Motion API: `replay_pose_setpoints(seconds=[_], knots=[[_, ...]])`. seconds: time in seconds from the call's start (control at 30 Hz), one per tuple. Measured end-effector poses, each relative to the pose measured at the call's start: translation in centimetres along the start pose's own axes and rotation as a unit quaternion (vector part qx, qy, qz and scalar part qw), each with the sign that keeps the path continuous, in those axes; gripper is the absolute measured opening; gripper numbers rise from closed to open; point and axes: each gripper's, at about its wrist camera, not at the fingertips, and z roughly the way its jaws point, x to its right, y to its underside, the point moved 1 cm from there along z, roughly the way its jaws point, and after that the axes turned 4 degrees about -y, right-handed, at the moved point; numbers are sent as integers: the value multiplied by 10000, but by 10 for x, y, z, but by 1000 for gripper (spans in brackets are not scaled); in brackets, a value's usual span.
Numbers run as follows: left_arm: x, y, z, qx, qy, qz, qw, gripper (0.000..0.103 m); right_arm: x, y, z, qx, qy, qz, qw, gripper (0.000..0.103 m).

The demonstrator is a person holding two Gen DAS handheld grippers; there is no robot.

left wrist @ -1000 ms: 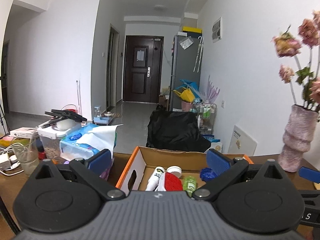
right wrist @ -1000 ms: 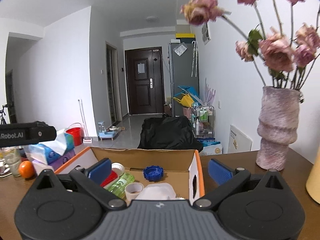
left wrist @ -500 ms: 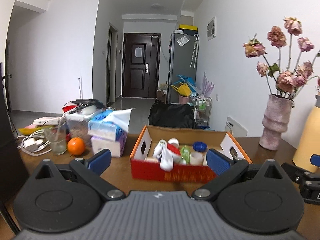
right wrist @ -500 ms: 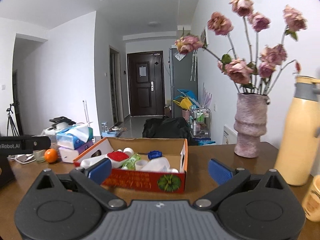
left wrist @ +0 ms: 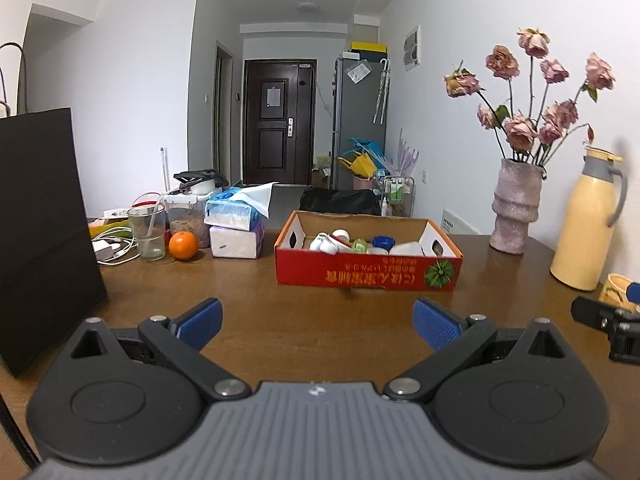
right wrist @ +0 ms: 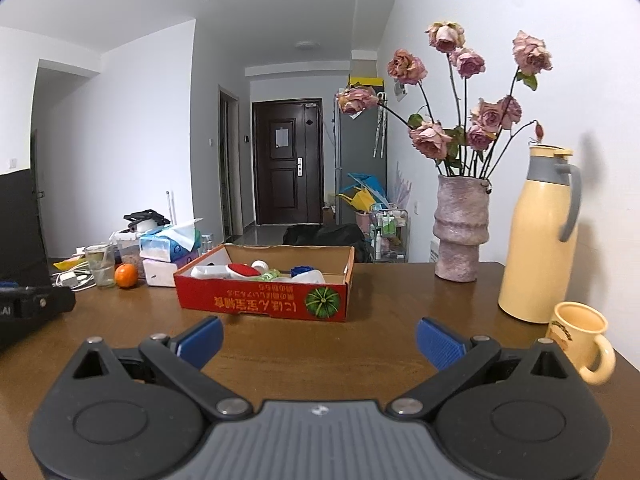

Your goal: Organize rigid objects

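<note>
both the left hand-held gripper [left wrist: 318, 322] and right hand-held gripper [right wrist: 320, 338] hang wide open, empty; reach toward twelve o'clock, into the red box [left wrist: 368, 274], squarely.

— How do we hold the left gripper [left wrist: 316, 320] now?

— We hold it level, pointing forward, with its jaws spread wide and nothing between the blue pads [left wrist: 200, 319].

— And the right gripper [right wrist: 318, 338]?

— The same: jaws wide apart, empty, pointing forward. In the left view we see part of it at the right edge.
</note>
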Motion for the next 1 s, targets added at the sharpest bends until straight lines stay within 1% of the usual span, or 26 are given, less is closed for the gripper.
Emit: replay_pose_setpoints(seconds=[0.2,0.43,1.0], knots=[[2,6,-24,78,34,24,10000,103,-2,0,-21,121,6,15,9999,103],[2,6,-36,160,60,23,9999,103,-3,0,-33,187,23,0,9998,103],[1,10,-38,137,41,25,9999,103,-4,1,-37,157,48,-4,9999,103]])
